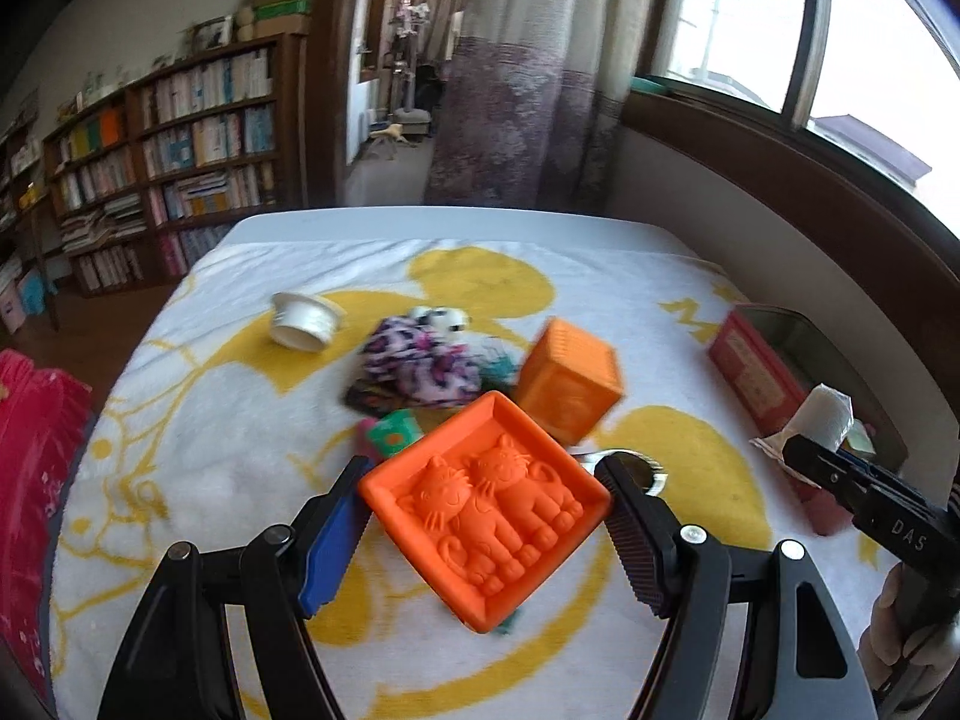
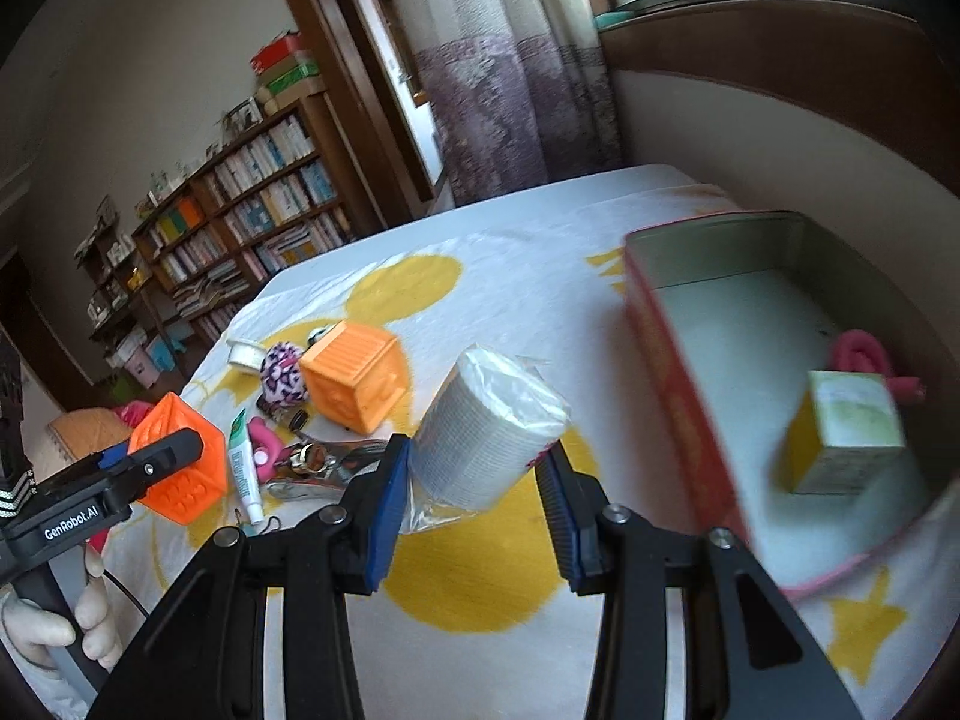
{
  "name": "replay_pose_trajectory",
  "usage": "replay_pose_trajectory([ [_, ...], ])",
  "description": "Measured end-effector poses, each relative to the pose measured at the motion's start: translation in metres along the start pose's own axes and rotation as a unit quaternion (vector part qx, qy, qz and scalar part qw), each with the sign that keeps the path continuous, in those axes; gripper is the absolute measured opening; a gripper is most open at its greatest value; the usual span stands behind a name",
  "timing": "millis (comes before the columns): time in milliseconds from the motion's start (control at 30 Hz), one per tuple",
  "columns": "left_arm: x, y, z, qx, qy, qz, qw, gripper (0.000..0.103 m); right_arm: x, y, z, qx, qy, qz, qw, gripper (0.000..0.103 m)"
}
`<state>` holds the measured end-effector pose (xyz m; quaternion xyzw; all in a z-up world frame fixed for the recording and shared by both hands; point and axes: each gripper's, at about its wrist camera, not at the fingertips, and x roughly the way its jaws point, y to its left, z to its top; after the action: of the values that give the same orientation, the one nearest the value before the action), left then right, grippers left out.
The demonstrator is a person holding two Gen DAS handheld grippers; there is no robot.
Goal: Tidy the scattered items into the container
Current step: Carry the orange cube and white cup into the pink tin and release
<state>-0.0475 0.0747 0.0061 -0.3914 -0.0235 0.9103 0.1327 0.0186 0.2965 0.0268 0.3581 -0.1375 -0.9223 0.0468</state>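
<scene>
Table under yellow-patterned blanket

"GenRobot.AI" in white on the black plastic left gripper, seen from the right wrist cam. "DAS" on the black right gripper, prob. partial; other labels too blurred.

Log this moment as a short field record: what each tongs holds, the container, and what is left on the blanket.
left tongs: shut on orange cat mould, held above the blanket
right tongs: shut on wrapped white roll, not yet over the tin
container: open red tin, at the right edge of the blanket
inside tin: yellow-green box, pink item
still on blanket: orange cube, white cup on its side, patterned fabric, toothpaste tube
</scene>
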Motion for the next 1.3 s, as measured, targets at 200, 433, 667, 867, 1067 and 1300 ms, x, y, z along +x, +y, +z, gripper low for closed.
replay_pose_trajectory([
  [200, -0.001, -0.038, 0.007, 0.032, -0.006, -0.026, 0.9991, 0.076, -0.034, -0.039, 0.001, 0.021, -0.028, -0.036, 0.999, 0.046],
  [433, -0.001, -0.083, 0.016, 0.065, -0.011, -0.053, 0.9964, 0.076, -0.060, -0.081, 0.004, 0.053, -0.050, -0.071, 0.995, 0.046],
  [667, -0.003, -0.118, 0.021, 0.091, -0.014, -0.073, 0.9931, 0.076, -0.056, -0.089, 0.006, 0.036, -0.047, -0.090, 0.994, 0.047],
  [867, -0.002, -0.140, 0.027, 0.109, -0.016, -0.081, 0.9906, 0.076, -0.055, -0.098, 0.004, 0.041, -0.048, -0.085, 0.994, 0.056],
  [1067, 0.005, -0.163, 0.032, 0.125, -0.011, -0.092, 0.9878, 0.076, -0.064, -0.113, 0.001, 0.056, -0.063, -0.088, 0.993, 0.066],
  [1300, 0.021, -0.197, 0.043, 0.148, -0.009, -0.108, 0.9831, 0.076, -0.068, -0.131, -0.002, 0.071, -0.062, -0.094, 0.991, 0.066],
])
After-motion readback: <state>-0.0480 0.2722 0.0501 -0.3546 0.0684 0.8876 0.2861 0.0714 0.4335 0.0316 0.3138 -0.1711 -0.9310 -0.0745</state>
